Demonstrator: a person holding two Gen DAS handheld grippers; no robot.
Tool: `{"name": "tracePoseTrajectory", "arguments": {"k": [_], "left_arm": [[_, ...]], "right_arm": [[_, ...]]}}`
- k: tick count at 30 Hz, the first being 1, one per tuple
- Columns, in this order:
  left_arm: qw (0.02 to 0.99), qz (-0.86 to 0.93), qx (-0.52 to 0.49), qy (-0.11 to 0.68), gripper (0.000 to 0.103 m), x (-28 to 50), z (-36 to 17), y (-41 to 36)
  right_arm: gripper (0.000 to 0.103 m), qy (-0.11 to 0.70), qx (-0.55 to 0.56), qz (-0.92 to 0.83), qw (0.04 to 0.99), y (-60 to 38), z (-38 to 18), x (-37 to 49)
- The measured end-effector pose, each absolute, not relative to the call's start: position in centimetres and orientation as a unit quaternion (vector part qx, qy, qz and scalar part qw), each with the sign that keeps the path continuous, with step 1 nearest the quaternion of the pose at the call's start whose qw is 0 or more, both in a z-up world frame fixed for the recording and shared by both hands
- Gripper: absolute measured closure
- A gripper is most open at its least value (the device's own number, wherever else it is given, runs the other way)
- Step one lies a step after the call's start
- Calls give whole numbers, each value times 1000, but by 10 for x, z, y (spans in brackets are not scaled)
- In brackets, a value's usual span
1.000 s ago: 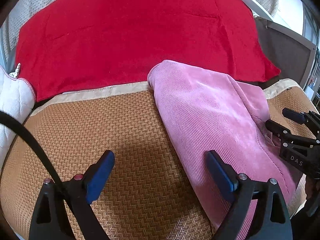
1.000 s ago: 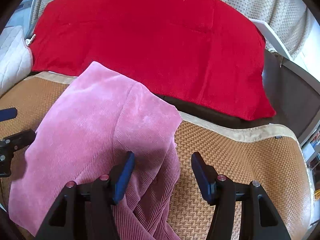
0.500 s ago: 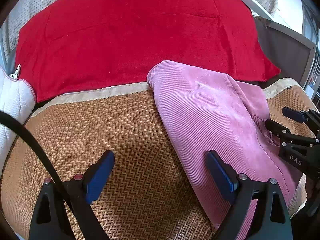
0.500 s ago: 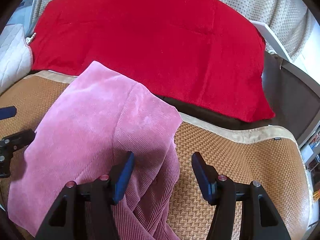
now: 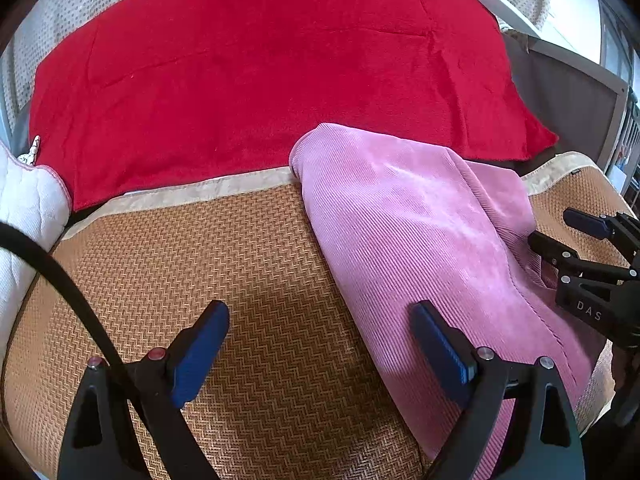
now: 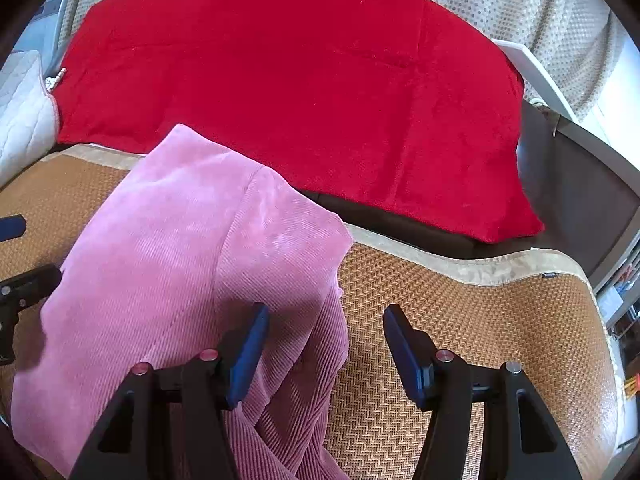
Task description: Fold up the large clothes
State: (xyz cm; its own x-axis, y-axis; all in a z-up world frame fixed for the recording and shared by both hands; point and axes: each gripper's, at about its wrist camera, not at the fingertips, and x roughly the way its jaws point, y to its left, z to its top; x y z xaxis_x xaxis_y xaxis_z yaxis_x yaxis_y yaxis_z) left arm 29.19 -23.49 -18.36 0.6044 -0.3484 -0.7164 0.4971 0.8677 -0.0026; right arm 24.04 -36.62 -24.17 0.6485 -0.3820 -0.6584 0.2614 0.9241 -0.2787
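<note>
A pink corduroy garment [image 5: 420,232] lies folded lengthwise on a woven brown mat [image 5: 208,264]; it also shows in the right wrist view [image 6: 172,248]. My left gripper [image 5: 320,340] is open and empty, above the garment's left edge, its right finger over the cloth. My right gripper [image 6: 324,340] is open and empty above the garment's right edge, where a looser layer [image 6: 316,380] bunches. The right gripper also shows at the right edge of the left wrist view [image 5: 576,232].
A large red blanket [image 5: 272,72] covers the surface behind the mat. A white quilted cushion [image 5: 24,208] lies at the left. A dark panel with a grey frame [image 5: 576,92] stands at the right. A black strap [image 5: 60,280] crosses the left wrist view.
</note>
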Motion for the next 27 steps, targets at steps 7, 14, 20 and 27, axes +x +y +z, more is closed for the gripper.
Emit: {"name": "tracePoseTrajectory", "arguments": {"k": [7, 14, 20, 27], "left_arm": [[888, -258, 77, 373, 10, 289, -176, -234], [843, -350, 11, 408, 10, 290, -175, -234], [793, -407, -55, 450, 10, 303, -182, -229], [740, -421, -124, 509, 10, 329, -202, -227]], "right_arm": [[39, 383, -65, -170, 906, -370, -241, 241], [38, 385, 142, -47, 911, -418, -239, 233], [34, 390, 329, 38, 859, -462, -263, 231], [33, 394, 401, 67, 824, -488, -282, 231]]}}
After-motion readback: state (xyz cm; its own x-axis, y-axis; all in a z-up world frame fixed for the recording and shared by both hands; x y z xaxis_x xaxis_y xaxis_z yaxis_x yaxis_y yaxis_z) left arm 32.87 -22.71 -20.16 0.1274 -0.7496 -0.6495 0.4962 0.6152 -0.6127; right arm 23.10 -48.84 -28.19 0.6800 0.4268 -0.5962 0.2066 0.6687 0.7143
